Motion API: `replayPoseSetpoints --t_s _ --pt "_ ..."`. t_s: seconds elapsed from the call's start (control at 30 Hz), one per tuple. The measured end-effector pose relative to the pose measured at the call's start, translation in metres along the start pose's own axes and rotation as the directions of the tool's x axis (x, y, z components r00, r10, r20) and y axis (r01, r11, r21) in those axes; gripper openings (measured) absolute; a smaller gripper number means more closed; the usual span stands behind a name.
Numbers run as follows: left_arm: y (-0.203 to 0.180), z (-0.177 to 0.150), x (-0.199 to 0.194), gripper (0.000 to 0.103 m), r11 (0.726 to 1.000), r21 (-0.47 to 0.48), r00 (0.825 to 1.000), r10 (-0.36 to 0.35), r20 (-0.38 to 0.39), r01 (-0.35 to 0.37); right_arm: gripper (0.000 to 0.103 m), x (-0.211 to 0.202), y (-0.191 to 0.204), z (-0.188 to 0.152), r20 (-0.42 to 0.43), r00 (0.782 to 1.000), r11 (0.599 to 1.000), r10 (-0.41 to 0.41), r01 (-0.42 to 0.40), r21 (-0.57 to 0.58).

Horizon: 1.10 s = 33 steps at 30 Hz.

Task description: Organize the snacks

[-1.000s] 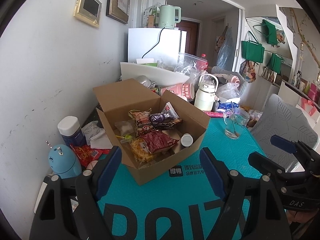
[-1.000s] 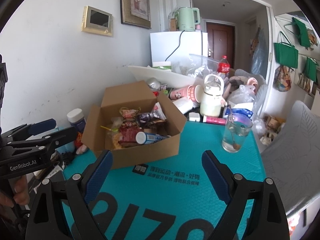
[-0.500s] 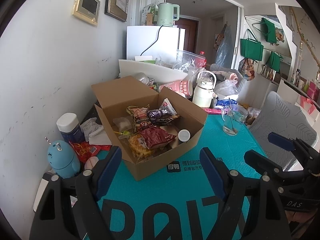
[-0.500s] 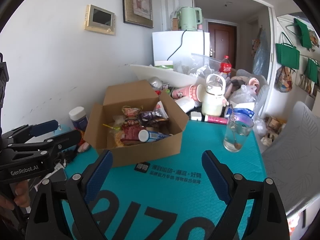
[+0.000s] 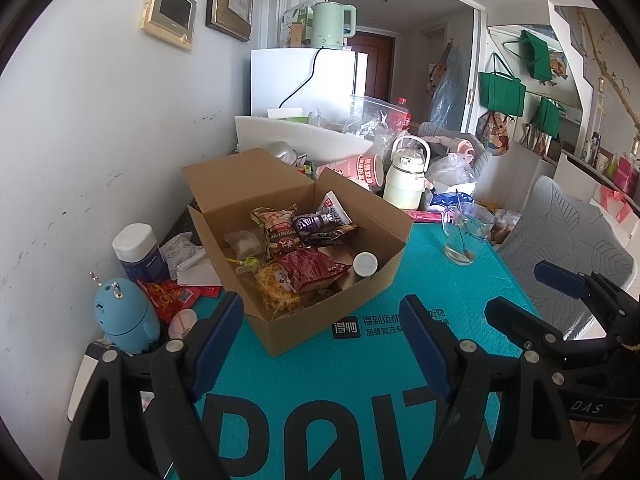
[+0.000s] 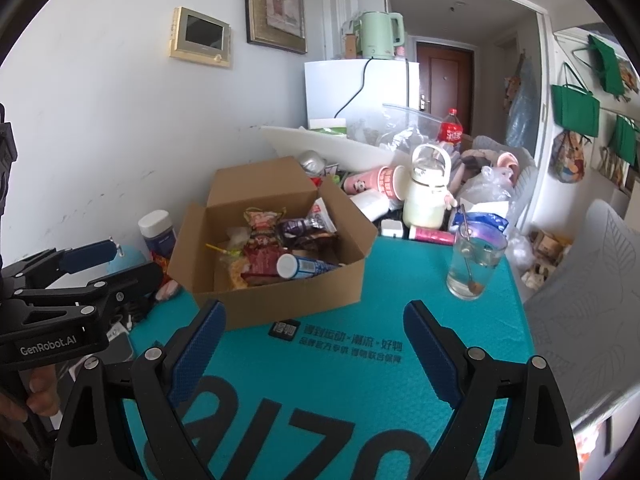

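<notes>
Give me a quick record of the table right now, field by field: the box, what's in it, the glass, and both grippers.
box: open cardboard box on the teal mat
contents: snack packets, including a red packet, and a white-capped bottle lying on its side
glass: clear glass with a spoon, right of the box
left gripper: open, empty
right gripper: open, empty

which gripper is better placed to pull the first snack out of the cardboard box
Left, probably. The left gripper is open with the cardboard box between its fingers; the right gripper, also open, sits beside the box.
</notes>
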State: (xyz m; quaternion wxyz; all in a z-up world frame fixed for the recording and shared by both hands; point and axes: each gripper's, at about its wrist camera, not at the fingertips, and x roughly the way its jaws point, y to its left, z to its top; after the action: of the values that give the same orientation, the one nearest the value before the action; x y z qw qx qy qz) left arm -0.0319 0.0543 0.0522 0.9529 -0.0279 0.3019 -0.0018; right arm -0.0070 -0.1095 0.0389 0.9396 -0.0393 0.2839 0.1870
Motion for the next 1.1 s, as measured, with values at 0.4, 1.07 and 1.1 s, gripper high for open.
replayPoseSetpoints --t_s 0.4,1.07,1.1 --pt "-0.0012 0.0004 0.0019 0.080 1.000 0.009 1.000 -0.001 -0.002 0.001 0.091 0.0001 -0.0001 -0.0029 -0.005 1.000 1.000 0.001 -0.001 -0.002" --pt "-0.0030 -0.0029 0.0054 0.080 0.999 0.041 1.000 -0.007 -0.015 0.007 0.091 0.0027 -0.0060 -0.0060 -0.022 0.999 1.000 -0.027 0.027 0.010" --pt "-0.0033 -0.0035 0.0049 0.080 0.999 0.041 1.000 -0.008 -0.016 0.008 0.091 0.0029 -0.0058 -0.0065 -0.024 0.999 0.999 -0.031 0.031 0.011"
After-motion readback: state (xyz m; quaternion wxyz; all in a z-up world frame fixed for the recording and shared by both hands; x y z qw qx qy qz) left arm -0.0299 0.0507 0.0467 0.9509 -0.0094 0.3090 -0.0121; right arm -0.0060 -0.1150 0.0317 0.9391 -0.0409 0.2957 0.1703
